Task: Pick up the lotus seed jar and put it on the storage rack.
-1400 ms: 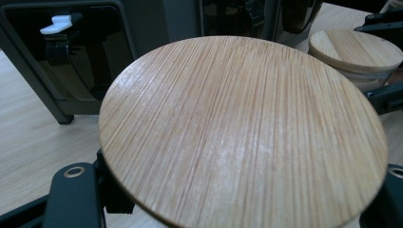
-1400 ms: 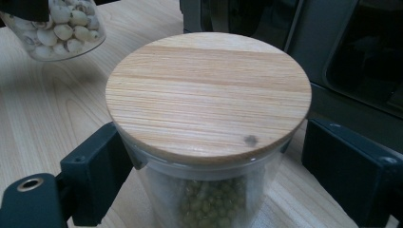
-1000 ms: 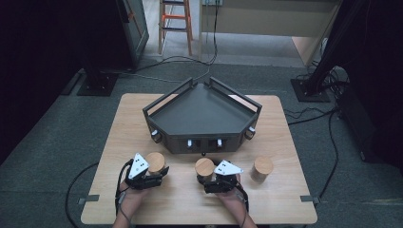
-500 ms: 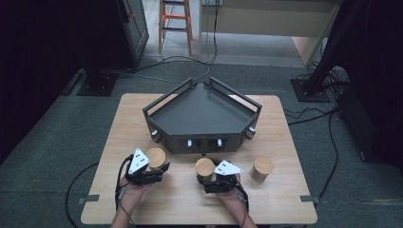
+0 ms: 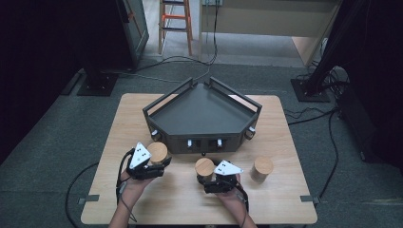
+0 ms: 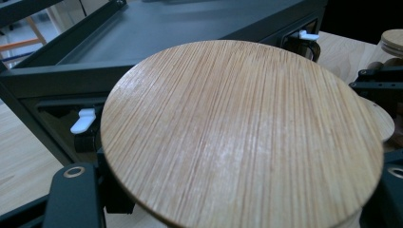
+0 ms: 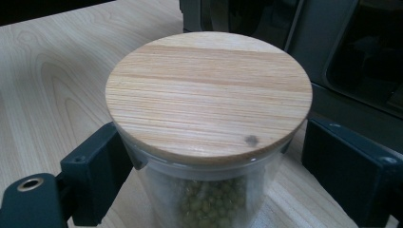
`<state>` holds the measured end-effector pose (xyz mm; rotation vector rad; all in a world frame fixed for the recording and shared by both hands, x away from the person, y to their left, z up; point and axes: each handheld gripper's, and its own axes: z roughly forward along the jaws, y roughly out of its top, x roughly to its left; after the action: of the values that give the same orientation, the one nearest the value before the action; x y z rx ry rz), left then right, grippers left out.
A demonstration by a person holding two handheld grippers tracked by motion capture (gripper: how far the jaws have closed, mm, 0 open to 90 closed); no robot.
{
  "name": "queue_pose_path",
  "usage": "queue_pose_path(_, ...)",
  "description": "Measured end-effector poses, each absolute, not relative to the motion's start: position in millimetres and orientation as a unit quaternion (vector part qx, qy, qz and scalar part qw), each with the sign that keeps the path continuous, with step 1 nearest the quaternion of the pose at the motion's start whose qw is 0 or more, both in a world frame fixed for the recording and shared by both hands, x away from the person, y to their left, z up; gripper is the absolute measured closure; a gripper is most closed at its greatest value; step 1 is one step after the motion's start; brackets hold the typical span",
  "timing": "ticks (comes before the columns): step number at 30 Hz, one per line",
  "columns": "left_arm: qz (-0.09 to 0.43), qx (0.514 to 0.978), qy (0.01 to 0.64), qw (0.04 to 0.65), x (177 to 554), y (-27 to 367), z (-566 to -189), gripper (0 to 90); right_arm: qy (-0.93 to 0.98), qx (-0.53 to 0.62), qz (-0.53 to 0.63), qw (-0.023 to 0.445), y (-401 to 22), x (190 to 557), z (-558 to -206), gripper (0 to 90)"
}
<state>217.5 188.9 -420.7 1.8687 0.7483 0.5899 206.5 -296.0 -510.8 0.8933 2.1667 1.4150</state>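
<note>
Jars with wooden lids are seen standing upright between the jaws of both handheld grippers, just in front of the dark tray [image 5: 202, 111] on the wooden table [image 5: 280, 199]. The left jar [image 5: 158, 153] is straddled by the left gripper [image 5: 151, 167], with a jaw at each side below the lid; whether the jaws press on the glass cannot be told, as the broad lid [image 6: 242, 133] hides the contact. The middle jar [image 5: 205, 168], filled with green beans, is bracketed by the right gripper [image 5: 216, 181]; in the right gripper view its jaws are held open, the one at the left close against the glass, the other visibly clear of it. A third jar [image 5: 262, 168] is left standing unattended, well apart to the right. Each jar's long axis is vertical, so the tray lies straight ahead of both, the left jar nearer its front wall.
</note>
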Motion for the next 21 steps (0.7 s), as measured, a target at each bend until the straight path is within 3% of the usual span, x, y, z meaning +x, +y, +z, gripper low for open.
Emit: queue_pose_path(21,0.256,0.766,0.303,0.506,223.9,185.1,-406.7,25.1,0.777,0.318,0.503,0.203,-294.8,206.1,-510.3,10.9)
